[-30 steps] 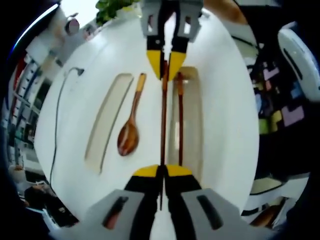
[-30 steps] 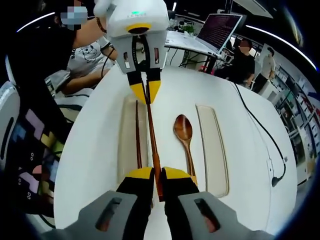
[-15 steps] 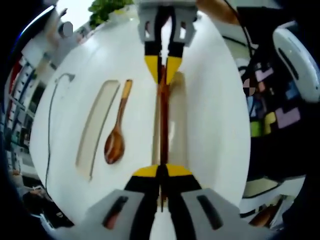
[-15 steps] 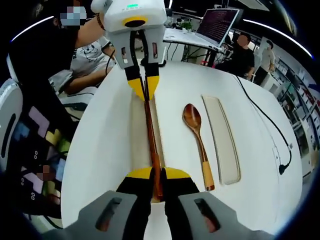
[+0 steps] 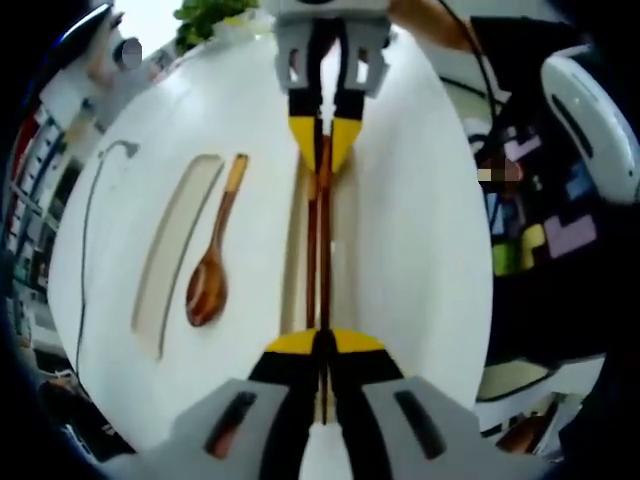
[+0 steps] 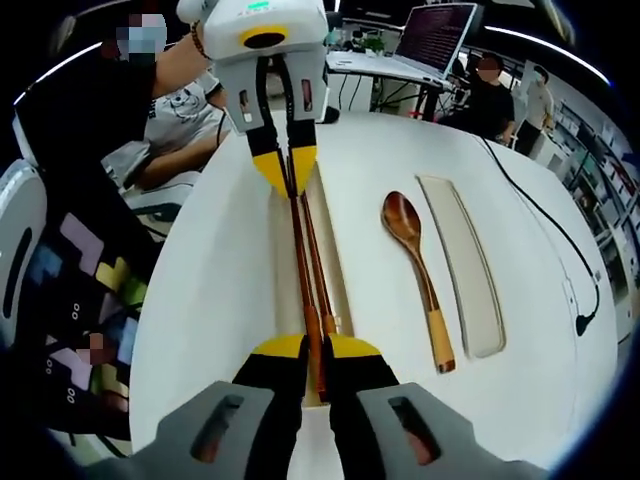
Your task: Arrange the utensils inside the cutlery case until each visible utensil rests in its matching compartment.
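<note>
- Left gripper view, toward 9 o'clock: empty slot (image 5: 172, 250) in the white table (image 5: 420, 230), with wooden spoon (image 5: 210, 270) just beside it.
- At centre: two chopsticks (image 5: 318, 250) over the long slot (image 5: 340, 240).
- Left tongs (image 5: 320, 345) pinched on one chopstick's end at 6 o'clock.
- Right tongs (image 6: 312, 350) clamped on the opposite end.

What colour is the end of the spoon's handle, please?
Light tan, paler than the dark brown spoon; clearest in the right gripper view.
</note>
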